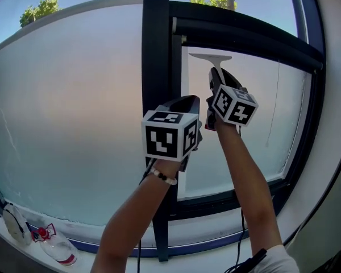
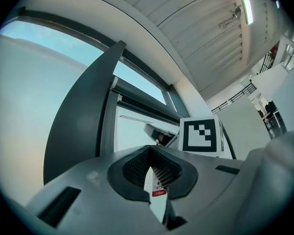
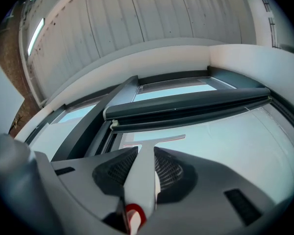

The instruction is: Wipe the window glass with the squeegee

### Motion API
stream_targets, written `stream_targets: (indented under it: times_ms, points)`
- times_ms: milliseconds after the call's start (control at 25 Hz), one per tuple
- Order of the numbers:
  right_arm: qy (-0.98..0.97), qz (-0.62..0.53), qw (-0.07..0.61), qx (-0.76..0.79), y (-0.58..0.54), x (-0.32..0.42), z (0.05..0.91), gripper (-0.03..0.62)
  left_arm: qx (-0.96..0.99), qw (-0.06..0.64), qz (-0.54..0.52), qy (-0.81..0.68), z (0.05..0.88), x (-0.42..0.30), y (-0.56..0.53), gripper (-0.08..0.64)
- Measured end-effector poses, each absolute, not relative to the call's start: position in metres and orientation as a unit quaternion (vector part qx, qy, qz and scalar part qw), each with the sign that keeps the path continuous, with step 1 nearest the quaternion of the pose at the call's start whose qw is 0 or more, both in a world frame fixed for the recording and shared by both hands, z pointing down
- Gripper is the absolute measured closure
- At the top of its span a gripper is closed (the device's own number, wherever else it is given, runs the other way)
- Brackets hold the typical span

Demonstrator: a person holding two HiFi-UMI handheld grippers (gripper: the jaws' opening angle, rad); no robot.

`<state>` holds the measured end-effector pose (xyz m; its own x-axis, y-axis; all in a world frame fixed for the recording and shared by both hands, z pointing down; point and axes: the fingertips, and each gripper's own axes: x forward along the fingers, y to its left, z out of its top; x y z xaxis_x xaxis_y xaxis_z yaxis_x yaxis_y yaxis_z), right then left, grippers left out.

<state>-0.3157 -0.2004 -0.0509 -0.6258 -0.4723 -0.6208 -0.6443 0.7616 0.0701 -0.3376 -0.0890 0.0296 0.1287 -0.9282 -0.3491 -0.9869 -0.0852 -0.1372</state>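
Plastic bottle (image 1: 57,248) lying lower left; treetops (image 1: 40,10) outside, above.

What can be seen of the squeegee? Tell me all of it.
The squeegee is white, plastic by the look, T-shaped: a flat tapering handle and a thin straight crossbar. The right gripper is shut on the handle. It points up, crossbar level at the window glass, just under the dark frame bar; whether the blade touches the glass is unclear.

Below me, the white sill (image 1: 207,258) carries a plastic bottle (image 1: 55,248) lying flat, a whitish bag (image 1: 13,223) just left of that bottle.
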Motion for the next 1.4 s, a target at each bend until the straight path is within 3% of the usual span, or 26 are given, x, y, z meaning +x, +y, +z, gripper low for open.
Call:
stream_targets:
  times_ms: [560, 1400]
  points:
    - [0.893, 0.132, 0.293, -0.315, -0.209, -0.354, -0.083, 0.502, -0.738, 0.141, 0.100, 0.652, 0.050, -0.360, -0.099, 0.561]
    - [0.905, 0.126, 0.243, -0.327, -0.216, -0.342, 0.025, 0.502, -0.761, 0.097, 0.094, 0.634, 0.121, -0.352, -0.110, 0.561]
